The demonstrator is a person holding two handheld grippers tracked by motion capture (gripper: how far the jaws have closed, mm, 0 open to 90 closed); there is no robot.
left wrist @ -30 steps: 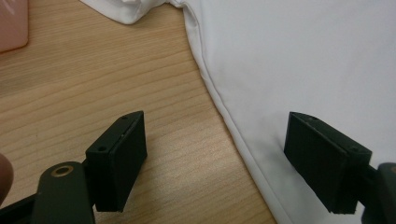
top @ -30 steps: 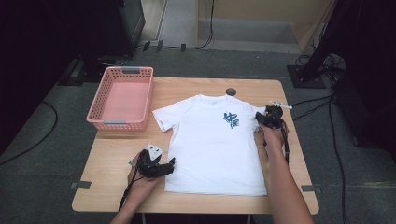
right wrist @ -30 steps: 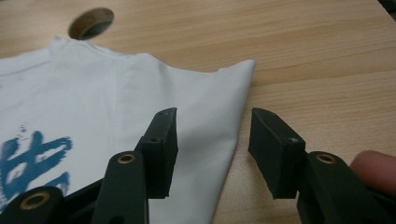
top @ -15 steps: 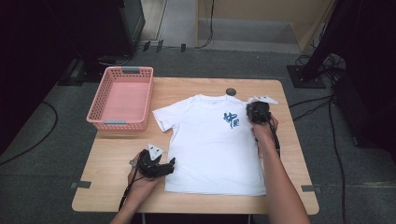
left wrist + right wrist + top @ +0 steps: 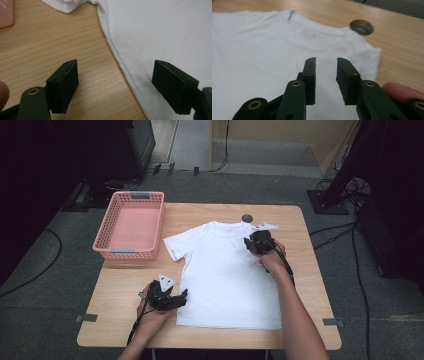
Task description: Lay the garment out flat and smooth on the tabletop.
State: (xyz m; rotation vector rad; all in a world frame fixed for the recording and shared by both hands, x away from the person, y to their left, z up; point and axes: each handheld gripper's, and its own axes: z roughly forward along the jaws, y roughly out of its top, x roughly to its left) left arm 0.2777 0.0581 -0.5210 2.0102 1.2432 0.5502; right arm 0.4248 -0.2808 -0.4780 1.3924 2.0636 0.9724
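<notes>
A white T-shirt [image 5: 227,275] lies flat on the wooden bench [image 5: 210,215], collar toward twelve o'clock and hem toward six. Its right sleeve is folded in over the chest.

The left tongs [image 5: 184,296] rest at about seven o'clock on the bench, at the shirt's side seam near the hem. In the left gripper view the left tongs [image 5: 115,87] stand spread wide, one jaw over bare wood, the other over the cloth, with the seam running between them; the pads press on nothing.

The right tongs [image 5: 248,244] sit at about one o'clock, over the folded sleeve. In the right gripper view the right tongs [image 5: 326,80] show a narrow gap with no cloth between the jaws; the jaws have just been opening slightly after closing. The collar and a round hole [image 5: 361,26] in the bench lie beyond them.

A pink basket [image 5: 131,251] stands at ten o'clock, apart from the shirt.
</notes>
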